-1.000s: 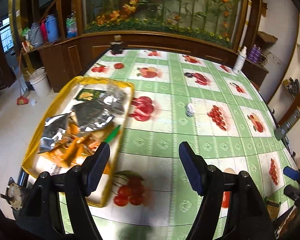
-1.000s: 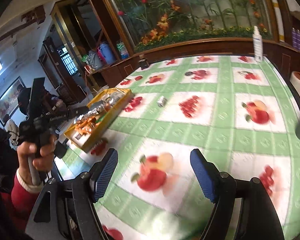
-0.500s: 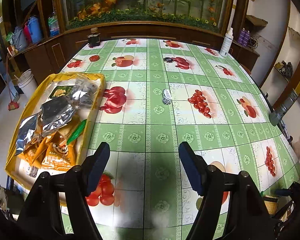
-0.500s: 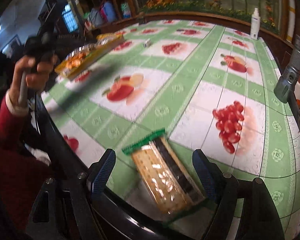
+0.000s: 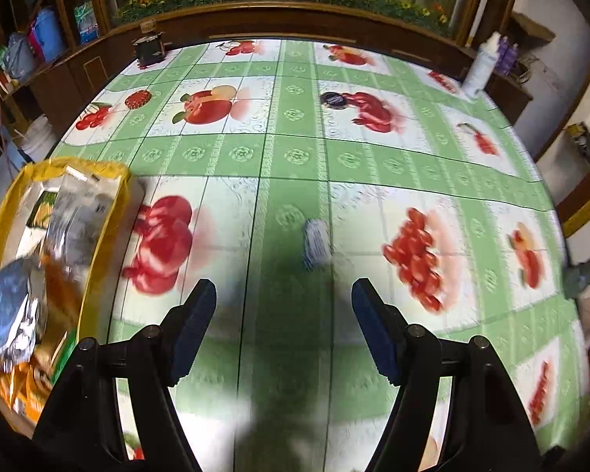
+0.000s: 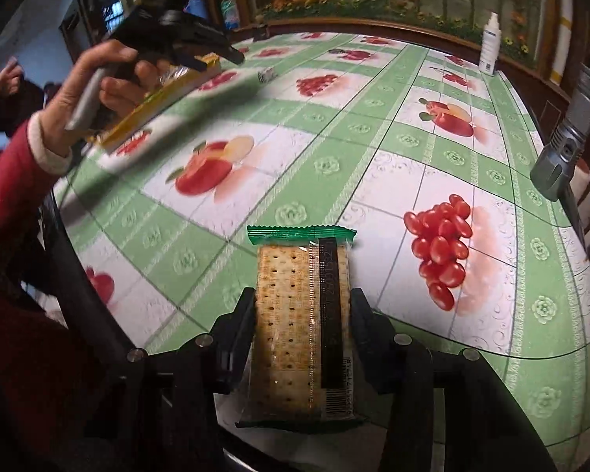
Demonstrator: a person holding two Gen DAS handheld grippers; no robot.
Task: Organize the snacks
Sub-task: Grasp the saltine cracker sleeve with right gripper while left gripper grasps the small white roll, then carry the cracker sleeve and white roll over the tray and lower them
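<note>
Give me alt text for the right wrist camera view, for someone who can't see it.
The right gripper has just closed its jaws on a clear cracker packet with green ends, at the near edge of a table with a green fruit-print cloth. At upper left, a red-sleeved hand holds the left gripper above a yellow snack tray.

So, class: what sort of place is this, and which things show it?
Probably a home dining room: a fruit-print tablecloth covers the table, dark wooden cabinets line the wall, and a yellow tray holds snack packets.
</note>
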